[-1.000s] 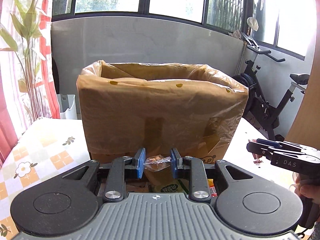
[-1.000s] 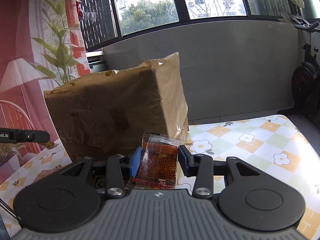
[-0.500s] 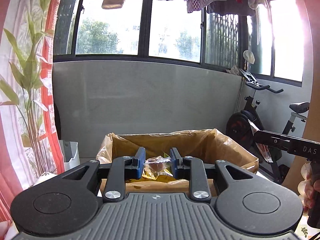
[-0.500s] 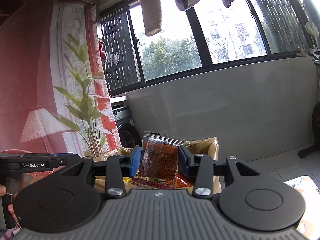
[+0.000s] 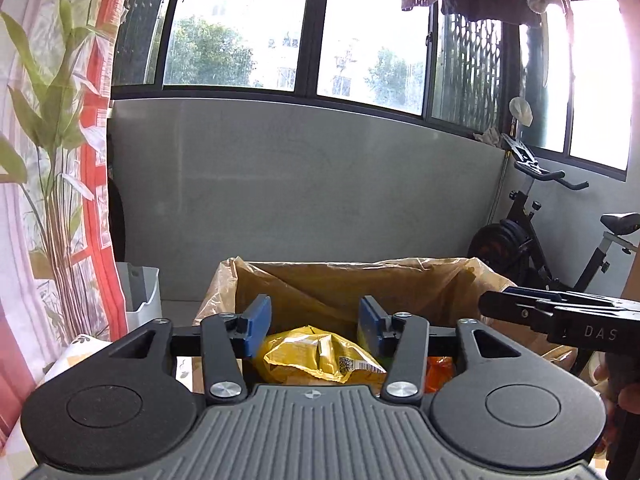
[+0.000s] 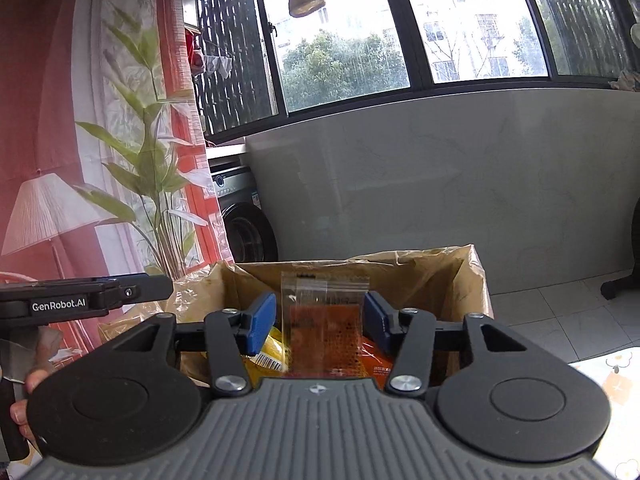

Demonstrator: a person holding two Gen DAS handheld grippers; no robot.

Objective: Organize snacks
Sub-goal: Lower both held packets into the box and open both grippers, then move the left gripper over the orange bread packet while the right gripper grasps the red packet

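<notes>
Both grippers hang over the open top of the lined cardboard box (image 5: 420,280). The left gripper (image 5: 315,322) has just been opening; its blue pads stand apart with nothing between them, and a yellow snack bag (image 5: 320,356) lies below in the box. The right gripper (image 6: 320,320) has also just been opening. Only its own view shows the clear packet of orange-red snack (image 6: 324,324) upright between its pads, near the box's front edge, with the pads no longer pressing it.
</notes>
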